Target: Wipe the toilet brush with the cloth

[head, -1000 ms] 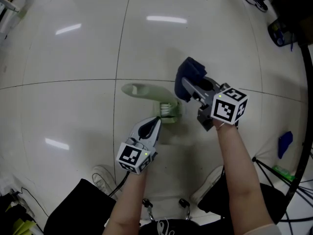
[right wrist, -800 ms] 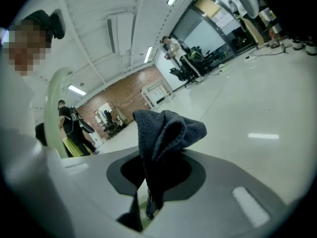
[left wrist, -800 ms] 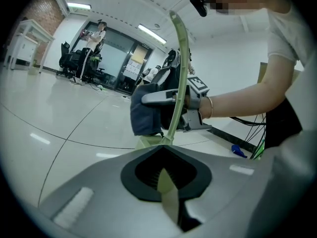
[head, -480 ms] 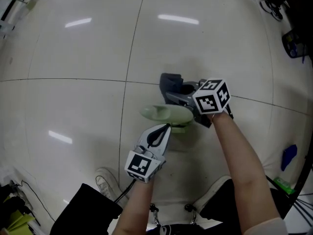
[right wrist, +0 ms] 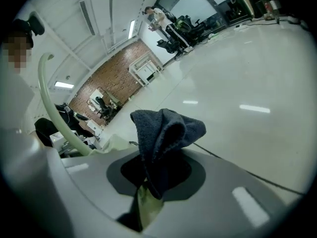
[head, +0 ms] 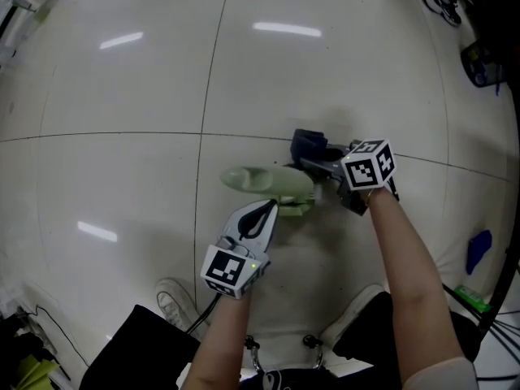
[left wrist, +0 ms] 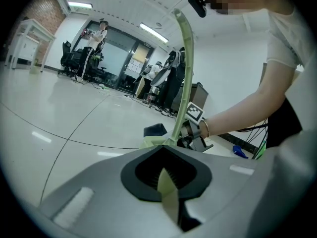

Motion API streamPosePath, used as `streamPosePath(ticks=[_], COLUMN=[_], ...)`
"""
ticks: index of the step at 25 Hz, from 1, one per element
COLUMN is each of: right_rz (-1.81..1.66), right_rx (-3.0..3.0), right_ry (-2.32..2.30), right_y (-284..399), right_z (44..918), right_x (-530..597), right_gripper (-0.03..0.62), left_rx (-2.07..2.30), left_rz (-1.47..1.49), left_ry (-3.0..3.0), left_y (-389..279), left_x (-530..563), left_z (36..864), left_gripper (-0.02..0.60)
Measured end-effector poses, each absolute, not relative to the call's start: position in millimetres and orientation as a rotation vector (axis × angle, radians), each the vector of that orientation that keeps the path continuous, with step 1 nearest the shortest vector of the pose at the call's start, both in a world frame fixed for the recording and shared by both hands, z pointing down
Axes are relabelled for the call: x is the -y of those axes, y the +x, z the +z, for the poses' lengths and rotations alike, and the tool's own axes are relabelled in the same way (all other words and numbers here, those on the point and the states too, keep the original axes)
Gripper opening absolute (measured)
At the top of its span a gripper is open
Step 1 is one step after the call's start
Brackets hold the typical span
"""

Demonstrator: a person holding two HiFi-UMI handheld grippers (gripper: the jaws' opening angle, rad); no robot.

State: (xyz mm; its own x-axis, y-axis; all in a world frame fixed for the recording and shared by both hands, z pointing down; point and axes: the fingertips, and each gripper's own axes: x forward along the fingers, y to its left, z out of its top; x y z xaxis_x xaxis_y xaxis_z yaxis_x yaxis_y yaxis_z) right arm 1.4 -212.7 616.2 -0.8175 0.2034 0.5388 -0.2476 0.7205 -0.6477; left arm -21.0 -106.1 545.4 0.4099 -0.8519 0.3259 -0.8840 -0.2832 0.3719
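Note:
A pale green toilet brush (head: 272, 183) stands between my two grippers over the white tiled floor. My left gripper (head: 266, 210) is shut on it low down. In the left gripper view the brush's curved handle (left wrist: 184, 68) rises from the jaws (left wrist: 166, 180). My right gripper (head: 315, 163) is shut on a dark blue cloth (head: 307, 145), which sits against the right side of the brush. In the right gripper view the cloth (right wrist: 166, 130) bunches up out of the jaws (right wrist: 148, 185), with the handle (right wrist: 52, 110) to its left.
My shoes (head: 172, 296) are on the floor below the grippers. A blue object (head: 475, 251) and dark stand legs (head: 496, 299) are at the right edge. Black gear (head: 134, 344) lies at the lower left. Desks and chairs line the far walls.
The brush has been raised from a tilt toward upright. My right gripper brought the cloth left against it, then drew back a little to the right. My left gripper keeps its hold.

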Motion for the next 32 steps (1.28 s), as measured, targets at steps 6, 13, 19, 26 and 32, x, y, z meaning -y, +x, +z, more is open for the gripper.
streamPosePath(ticks=[6,13,19,26,32], right_rz=[0.837,0.576,0.815,1.003,1.247], right_rx=[2.386,2.588,2.571,2.389,2.318], right_ry=[0.489,1.051,0.872,0.9,1.085], right_y=[64.9,78.8,-9.8,-65.3,-85.1], right_z=[594.0,505.4,505.4,536.4,556.5], right_x=[227.2,145.5,55.4,64.3,81.0], right_gripper=[0.066,0.064,0.064,0.064,0.065], left_rx=[1.471,1.643,1.82,1.893,1.871], left_rz=[0.071,0.014,-0.054,-0.074,-0.082], left_ry=[2.117,2.19,2.132,2.123,2.084], left_y=[-24.0,-59.5,-108.2,-158.5,-182.2], left_x=[104.2,97.3,77.0,51.1,34.4], left_z=[544.5,496.4,471.7,454.8,471.4], left_gripper=[0.008,0.008,0.008,0.008,0.008])
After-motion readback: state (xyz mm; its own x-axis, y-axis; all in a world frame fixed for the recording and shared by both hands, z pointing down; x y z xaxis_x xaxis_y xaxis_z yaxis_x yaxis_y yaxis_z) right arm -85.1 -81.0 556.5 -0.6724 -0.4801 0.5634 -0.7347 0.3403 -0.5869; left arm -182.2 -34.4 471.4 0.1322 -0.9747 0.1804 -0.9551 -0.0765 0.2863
